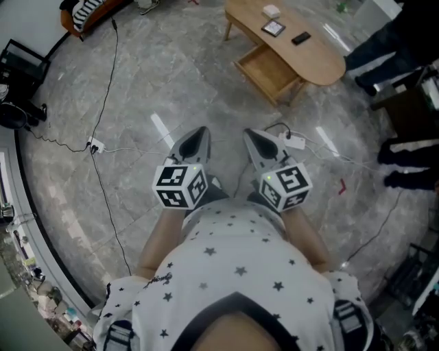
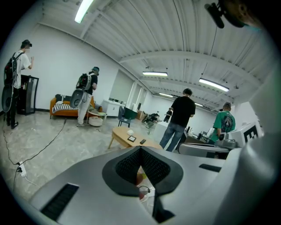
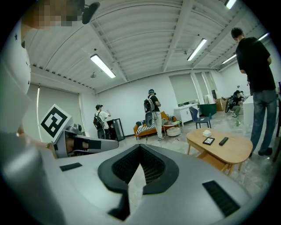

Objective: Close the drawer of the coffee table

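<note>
The coffee table (image 1: 324, 60), a light wooden oval, is seen near the top of the head view, well apart from both grippers, on a grey marbled floor (image 1: 171, 75). Its drawer (image 1: 269, 70) is pulled out from under the tabletop, on the side turned toward the person. On the tabletop a small white box (image 1: 271, 10), a dark framed square (image 1: 273, 28) and a black remote (image 1: 300, 38) are laid near one another. The left gripper (image 1: 197, 135) and the right gripper (image 1: 253, 139) are held side by side close in front of the person's body, both pointed roughly toward the table. In each gripper view the jaws are seen clenched together at the tips, with nothing grasped between them. A black cable (image 1: 110, 72) is run across the floor to a white power strip (image 1: 95, 145) at the left, and a second white plug block (image 1: 293, 142) is seen lying just beyond the right gripper. The dark legs (image 1: 408, 161) of other people are seen at the right edge.
</note>
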`<state>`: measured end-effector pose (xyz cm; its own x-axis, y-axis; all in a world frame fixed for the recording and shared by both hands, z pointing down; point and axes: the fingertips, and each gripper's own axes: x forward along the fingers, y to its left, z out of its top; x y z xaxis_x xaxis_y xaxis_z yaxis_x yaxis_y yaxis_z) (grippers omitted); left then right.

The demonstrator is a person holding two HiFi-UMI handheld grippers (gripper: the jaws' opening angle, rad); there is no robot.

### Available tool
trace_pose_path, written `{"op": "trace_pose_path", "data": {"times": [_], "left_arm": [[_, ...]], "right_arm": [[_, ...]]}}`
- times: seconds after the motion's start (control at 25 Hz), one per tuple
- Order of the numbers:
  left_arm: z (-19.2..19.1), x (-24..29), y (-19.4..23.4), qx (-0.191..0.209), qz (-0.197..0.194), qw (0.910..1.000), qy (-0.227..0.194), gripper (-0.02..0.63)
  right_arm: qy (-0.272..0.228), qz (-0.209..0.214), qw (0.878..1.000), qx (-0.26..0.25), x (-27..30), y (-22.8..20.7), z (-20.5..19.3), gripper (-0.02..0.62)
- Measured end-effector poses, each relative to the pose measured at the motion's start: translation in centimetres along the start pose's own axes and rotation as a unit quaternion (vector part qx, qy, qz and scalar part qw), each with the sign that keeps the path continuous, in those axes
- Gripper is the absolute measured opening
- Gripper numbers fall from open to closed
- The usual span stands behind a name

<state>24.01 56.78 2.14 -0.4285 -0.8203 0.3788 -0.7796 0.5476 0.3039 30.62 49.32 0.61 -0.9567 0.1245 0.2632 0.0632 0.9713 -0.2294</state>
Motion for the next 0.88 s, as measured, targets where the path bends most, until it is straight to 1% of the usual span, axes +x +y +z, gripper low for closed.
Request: {"op": "trace_pose_path", "data": {"times": [0.36,0.72,0.88], "left_arm": [[1.6,0.8,5.7,0.006,-0.026,0.9996,0.009,0.006],[2.2,1.1,10.2,0.0,-0.027,0.9994,0.019,0.008],[2.2,1.5,11.7,-0.01,-0.022,0.9994,0.022,0.008]], "right_arm": [[-0.003,-0.03,1.0,0.009,5.5,2.1,0.3,0.008],[0.001,-0.043,0.999,0.014,8.8,3.4,0.4,0.008],[0.0,-0.055,0.998,0.022,9.0,2.7,0.7,0.008]]}}
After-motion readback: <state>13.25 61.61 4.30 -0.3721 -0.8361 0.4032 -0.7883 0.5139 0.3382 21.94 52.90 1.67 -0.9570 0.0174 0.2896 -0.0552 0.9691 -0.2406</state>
